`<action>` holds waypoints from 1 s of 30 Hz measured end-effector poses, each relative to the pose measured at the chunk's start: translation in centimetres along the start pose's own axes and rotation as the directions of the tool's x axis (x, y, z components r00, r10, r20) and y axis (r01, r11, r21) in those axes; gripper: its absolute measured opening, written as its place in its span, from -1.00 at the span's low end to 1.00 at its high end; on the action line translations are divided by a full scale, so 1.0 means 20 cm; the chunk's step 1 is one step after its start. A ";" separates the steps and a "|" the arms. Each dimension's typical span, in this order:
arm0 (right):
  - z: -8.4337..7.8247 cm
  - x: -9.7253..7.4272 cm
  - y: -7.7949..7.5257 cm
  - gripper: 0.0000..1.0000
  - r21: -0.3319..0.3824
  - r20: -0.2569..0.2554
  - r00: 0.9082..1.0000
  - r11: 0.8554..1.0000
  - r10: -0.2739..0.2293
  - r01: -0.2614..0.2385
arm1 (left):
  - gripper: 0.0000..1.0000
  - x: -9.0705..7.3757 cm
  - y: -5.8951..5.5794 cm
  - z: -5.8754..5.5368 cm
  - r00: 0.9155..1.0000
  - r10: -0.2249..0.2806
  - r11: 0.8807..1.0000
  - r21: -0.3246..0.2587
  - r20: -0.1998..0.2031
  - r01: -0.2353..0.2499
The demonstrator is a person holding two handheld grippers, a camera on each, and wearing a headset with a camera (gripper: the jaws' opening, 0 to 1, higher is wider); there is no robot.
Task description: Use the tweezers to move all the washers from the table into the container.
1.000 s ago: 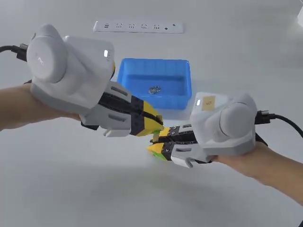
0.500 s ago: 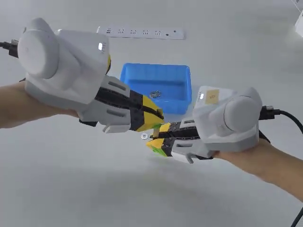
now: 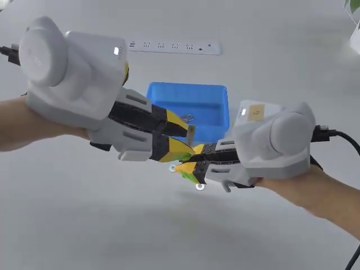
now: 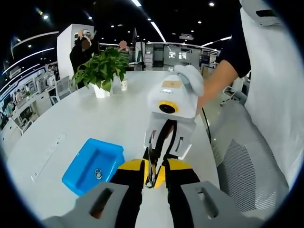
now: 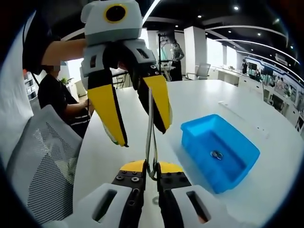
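two tools, left tool (image 3: 181,135) plus right tool (image 3: 188,167), one tweezers (image 5: 150,137), one blue container (image 3: 214,107), two loose washers (image 3: 199,186) on the desk (image 3: 84,225), one power strip (image 3: 171,46)

No text is coming through clearly anywhere. A yellowish sticker (image 3: 254,112) on the right gripper (image 3: 184,170) is showing no legible print, and distant lit signs (image 4: 176,55) are blurring out.

Left gripper (image 3: 189,142): jaws were closed together half a second ago and are now spread apart. Tweezers (image 3: 190,133): the metal end is now exposed between those parted jaws, and only the right gripper (image 3: 183,163) clamps them. Washer (image 3: 199,186): now visible on the table (image 3: 84,216) under the right gripper, where none was seen before.
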State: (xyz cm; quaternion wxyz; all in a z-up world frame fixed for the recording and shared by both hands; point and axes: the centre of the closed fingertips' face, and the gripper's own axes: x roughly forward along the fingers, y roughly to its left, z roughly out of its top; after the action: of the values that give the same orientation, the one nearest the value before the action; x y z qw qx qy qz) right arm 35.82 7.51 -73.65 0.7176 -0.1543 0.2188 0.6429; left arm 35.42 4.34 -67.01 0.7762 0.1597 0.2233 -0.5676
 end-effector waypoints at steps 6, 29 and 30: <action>0.04 -0.02 -0.04 -0.82 -0.020 0.007 1.000 1.000 -0.009 0.009 | -0.39 -0.05 0.03 -0.08 0.999 0.044 0.999 -0.031 -0.029 -0.044; 0.35 -0.09 -0.52 -0.82 -0.096 0.082 0.984 0.981 -0.161 0.169 | 0.42 -0.26 0.07 -0.37 0.961 0.275 0.899 -0.349 -0.017 -0.263; 0.35 -0.07 -0.56 -0.82 -0.102 0.084 0.981 0.977 -0.177 0.185 | 0.41 -0.28 0.09 -0.39 0.952 0.306 0.885 -0.362 -0.018 -0.292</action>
State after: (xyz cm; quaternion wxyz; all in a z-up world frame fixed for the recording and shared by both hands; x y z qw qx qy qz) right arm 47.51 8.38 -67.67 0.7712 -0.1888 0.1414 0.5912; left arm 34.42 13.35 -70.67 0.8745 0.0359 0.2810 -0.3937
